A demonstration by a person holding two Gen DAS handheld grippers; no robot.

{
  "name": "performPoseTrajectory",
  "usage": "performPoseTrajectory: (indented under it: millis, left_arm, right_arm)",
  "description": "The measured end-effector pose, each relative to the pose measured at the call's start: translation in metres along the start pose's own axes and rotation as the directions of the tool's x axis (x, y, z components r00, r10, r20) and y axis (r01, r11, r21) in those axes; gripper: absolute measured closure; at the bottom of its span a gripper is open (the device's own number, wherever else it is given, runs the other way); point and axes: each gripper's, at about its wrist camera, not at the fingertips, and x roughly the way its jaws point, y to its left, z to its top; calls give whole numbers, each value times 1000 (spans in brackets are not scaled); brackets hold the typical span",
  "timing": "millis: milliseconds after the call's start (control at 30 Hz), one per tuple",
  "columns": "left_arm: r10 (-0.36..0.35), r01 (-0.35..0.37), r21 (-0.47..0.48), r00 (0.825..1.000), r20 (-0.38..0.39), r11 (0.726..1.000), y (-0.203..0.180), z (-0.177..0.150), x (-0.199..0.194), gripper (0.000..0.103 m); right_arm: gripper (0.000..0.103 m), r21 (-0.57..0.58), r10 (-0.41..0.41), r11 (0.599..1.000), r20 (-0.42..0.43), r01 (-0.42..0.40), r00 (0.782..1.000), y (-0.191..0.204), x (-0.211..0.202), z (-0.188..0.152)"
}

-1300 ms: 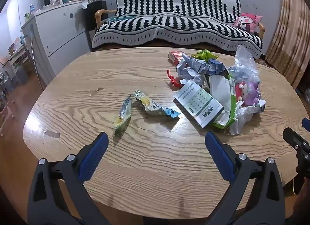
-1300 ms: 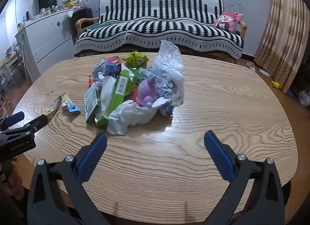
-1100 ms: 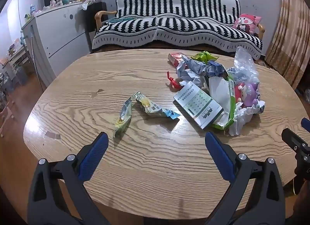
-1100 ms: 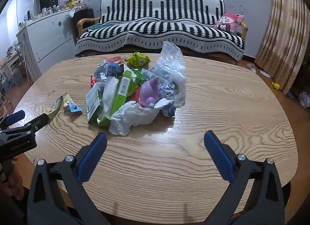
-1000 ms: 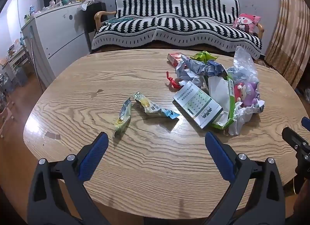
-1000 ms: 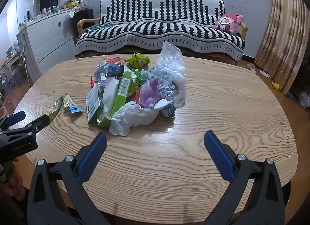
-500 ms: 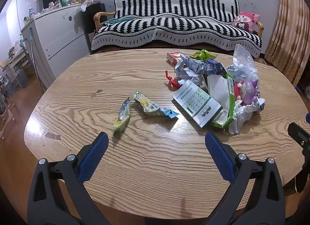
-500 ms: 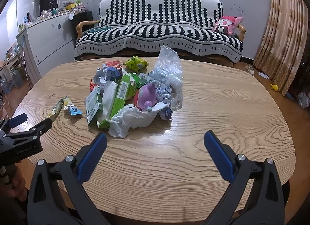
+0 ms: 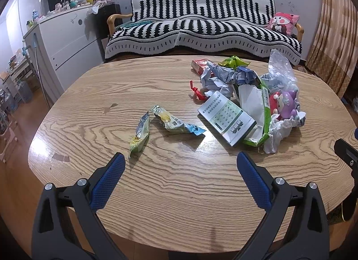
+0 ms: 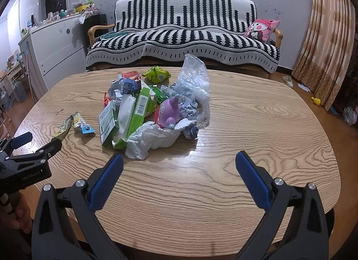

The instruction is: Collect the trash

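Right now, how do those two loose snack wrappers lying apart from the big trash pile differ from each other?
The silvery wrapper with the yellow-green end lies straight and fairly flat; the crinkled yellow wrapper with the blue end is twisted and puffed up. The silvery one lies nearer the open left gripper; the blue-ended one lies closer to the white printed box at the pile's edge. Both rest on the wooden table, untouched, their far ends almost meeting.
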Motion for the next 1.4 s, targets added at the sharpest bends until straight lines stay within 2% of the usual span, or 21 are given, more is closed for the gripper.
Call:
performPoseTrajectory:
  millis: [1400]
  left_arm:
    - [0,0,0,1000,-6,1000,1,-1,0,6]
  right_arm:
    - [6,6,-1,1000,-1,1,1000,2,0,0]
